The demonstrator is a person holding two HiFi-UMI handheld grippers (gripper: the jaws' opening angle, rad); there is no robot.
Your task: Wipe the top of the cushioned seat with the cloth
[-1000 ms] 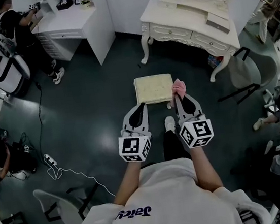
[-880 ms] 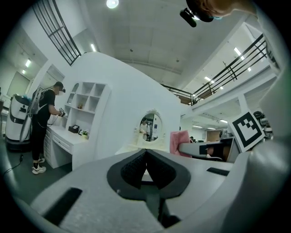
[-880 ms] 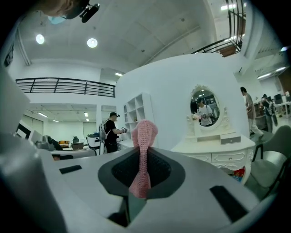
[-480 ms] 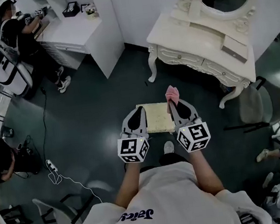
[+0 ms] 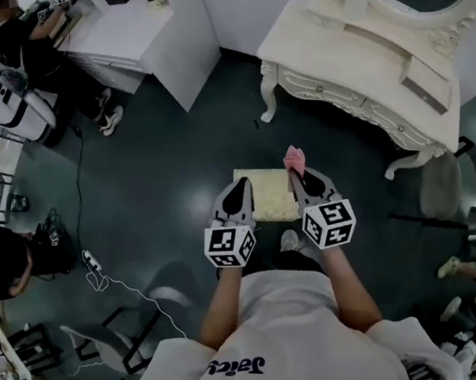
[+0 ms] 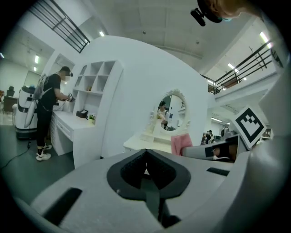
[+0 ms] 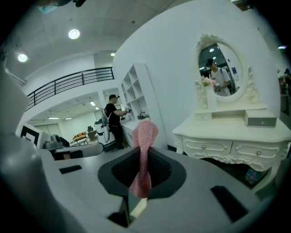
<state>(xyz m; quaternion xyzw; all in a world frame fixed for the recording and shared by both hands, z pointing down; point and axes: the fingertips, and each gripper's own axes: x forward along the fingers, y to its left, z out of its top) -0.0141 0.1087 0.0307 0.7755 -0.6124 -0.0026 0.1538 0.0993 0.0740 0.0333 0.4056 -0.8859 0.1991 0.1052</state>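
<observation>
Above seat [image 5: 269,194], cloth [image 5: 294,159] lifted, right gripper [image 5: 298,176] still clamped

Cloth [image 7: 144,136] showing pink w/ fine knit pattern. Cushioned seat [image 5: 266,191] looking pale cream. Left gripper [image 5: 239,185] & right gripper [image 5: 298,172] showing light grey, black lining inside. Left cube [image 5: 231,246] & right cube [image 5: 329,223] wearing blk-&-wht square markers. Dressing table [image 5: 359,56] reading ivory; floor [image 5: 167,177] looking dark grey-green.

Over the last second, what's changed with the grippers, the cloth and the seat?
Both grippers came forward over the cushioned seat: the cloth, earlier by its near right corner, now shows at its far right corner. Unchanged: right gripper shut on the cloth, left gripper shut and empty.
</observation>
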